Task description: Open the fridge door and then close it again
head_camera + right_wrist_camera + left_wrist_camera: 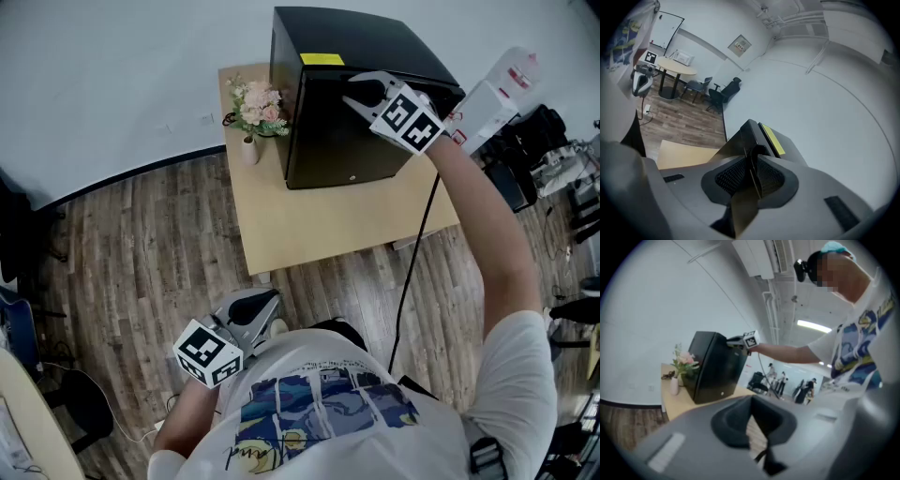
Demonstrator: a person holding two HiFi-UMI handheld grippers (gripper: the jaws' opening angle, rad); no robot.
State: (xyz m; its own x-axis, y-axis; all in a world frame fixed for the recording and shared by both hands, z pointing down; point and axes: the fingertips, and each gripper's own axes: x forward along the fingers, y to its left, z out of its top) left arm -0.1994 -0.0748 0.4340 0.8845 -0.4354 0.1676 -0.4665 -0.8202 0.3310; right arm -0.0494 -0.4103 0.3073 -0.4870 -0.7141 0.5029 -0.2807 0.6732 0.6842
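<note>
**Right claw on the door edge, left claw parked**

Wood-plank floor (141,244) fills most of the head view, with a pale table (319,230) set against the white wall at upper centre. On the table stands the black fridge (337,141), its front turned toward the person so the door can swing out over the bare tabletop. The person's right arm reaches up the right side of the frame to it.

The right gripper (361,97) sits at the upper right corner of the fridge door (328,159). In its own view the jaws are pinched on the door's thin top edge, probably because that free edge gives the most leverage for a pull. The door looks shut or barely ajar; which one cannot be told.

The left gripper (258,309) hangs low by the person's body at lower left, jaws pressed together on nothing, well apart from the fridge and seemingly kept out of the door's path.

Pink flowers (258,105) in a small vase (249,150) stand just left of the fridge.
</note>
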